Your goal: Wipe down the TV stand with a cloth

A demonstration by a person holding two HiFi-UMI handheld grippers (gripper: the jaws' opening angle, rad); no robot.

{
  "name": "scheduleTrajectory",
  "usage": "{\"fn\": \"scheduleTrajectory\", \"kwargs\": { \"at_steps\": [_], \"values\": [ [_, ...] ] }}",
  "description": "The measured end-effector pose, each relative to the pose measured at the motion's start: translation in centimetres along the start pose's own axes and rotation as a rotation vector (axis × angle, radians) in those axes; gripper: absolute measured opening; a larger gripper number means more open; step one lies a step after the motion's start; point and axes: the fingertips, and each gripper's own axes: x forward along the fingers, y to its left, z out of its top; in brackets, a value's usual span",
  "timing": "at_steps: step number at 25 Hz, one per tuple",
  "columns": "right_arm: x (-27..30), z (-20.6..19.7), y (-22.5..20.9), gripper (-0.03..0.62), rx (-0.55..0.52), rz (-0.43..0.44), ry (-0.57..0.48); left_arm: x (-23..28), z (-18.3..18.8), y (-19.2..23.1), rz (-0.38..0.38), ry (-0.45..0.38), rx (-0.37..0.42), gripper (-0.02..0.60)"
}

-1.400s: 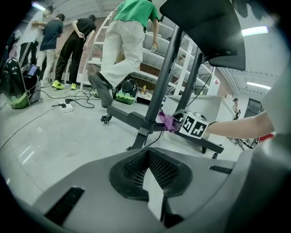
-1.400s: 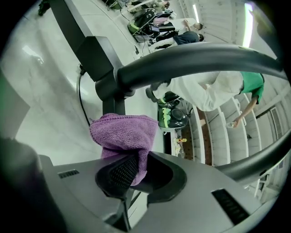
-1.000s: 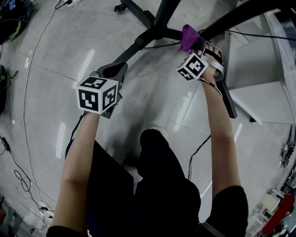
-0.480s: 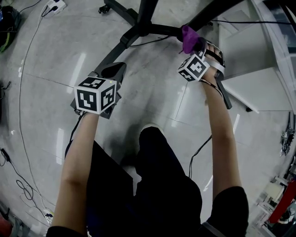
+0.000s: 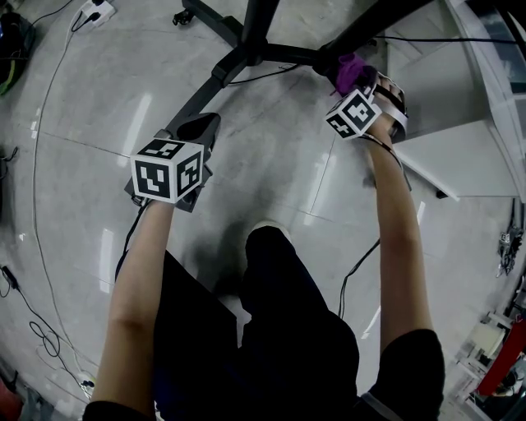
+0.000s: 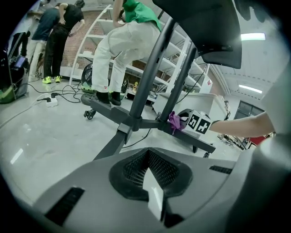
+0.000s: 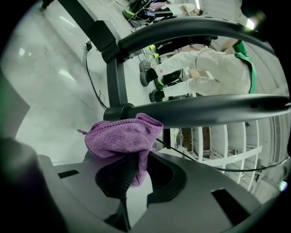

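The black TV stand [image 5: 246, 51] spreads its legs over the floor from a hub; it also shows in the left gripper view as the stand base [image 6: 132, 124]. My right gripper [image 5: 355, 82] is shut on a purple cloth [image 5: 350, 71] and presses it against the stand's right leg. In the right gripper view the cloth [image 7: 119, 135] bulges from the right gripper [image 7: 132, 182] under a black bar [image 7: 209, 109]. My left gripper [image 5: 200, 127] is shut and holds nothing, hovering over the front-left leg. The left gripper view shows the cloth [image 6: 174, 122] across from the left gripper [image 6: 148, 170].
Cables [image 5: 49, 148] and a power strip [image 5: 97, 10] lie on the grey floor at the left. A white platform [image 5: 460, 140] stands at the right. People [image 6: 122, 50] and white shelving [image 6: 150, 68] are behind the stand. My own dark trouser legs [image 5: 271, 329] are below.
My right gripper has slid the purple cloth to the right along the stand's leg. The left gripper has stayed in place.
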Motion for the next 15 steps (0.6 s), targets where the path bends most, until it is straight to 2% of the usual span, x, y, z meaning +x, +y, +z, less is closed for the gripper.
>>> {"fn": "scheduleTrajectory", "kwargs": {
  "at_steps": [7, 15],
  "values": [
    [0.1, -0.1, 1.4, 0.067, -0.187, 0.034, 0.025, -0.4, 0.0, 0.4, -0.003, -0.008, -0.005, 0.006],
    [-1.0, -1.7, 2.1, 0.069, -0.215, 0.059, 0.033, 0.4, -0.2, -0.8, -0.036, -0.001, 0.005, 0.006]
  ]
}}
